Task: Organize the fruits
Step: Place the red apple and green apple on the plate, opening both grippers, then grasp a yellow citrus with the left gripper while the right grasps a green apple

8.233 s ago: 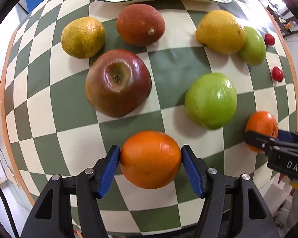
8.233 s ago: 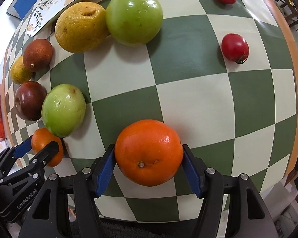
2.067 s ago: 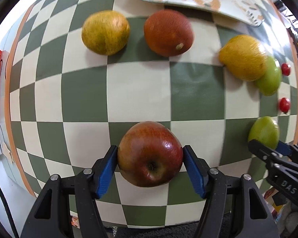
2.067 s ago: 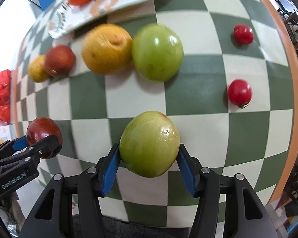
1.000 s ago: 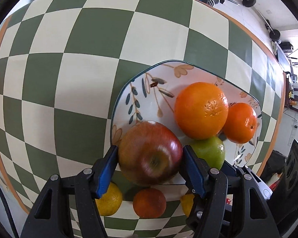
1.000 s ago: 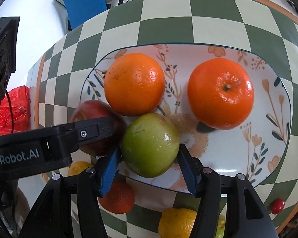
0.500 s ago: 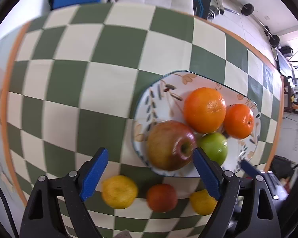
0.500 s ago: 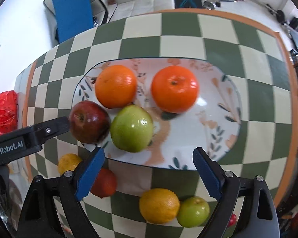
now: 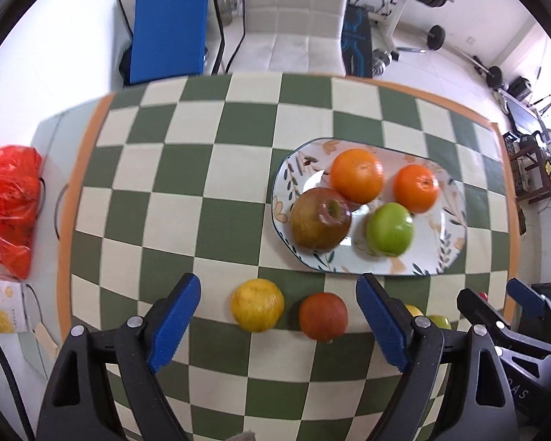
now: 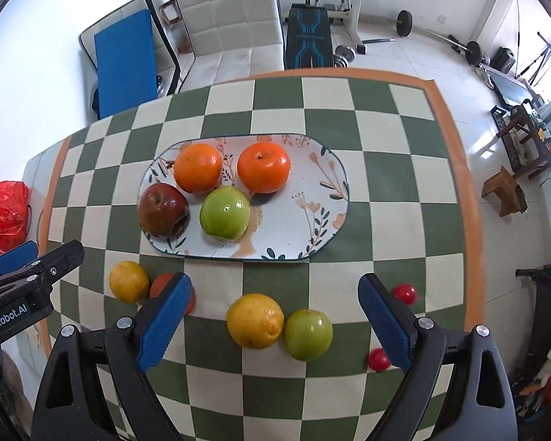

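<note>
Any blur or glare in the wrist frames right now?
Left wrist view: slight motion smear on the green apple and the oranges; window glare on the plate; strong fisheye bend in the checked cloth. Right wrist view: plate fruit is sharp, but the two cherry tomatoes are smeared; the bright room behind is washed out.

Bright daylight, fisheye-warped edges, perhaps slight motion blur.
</note>
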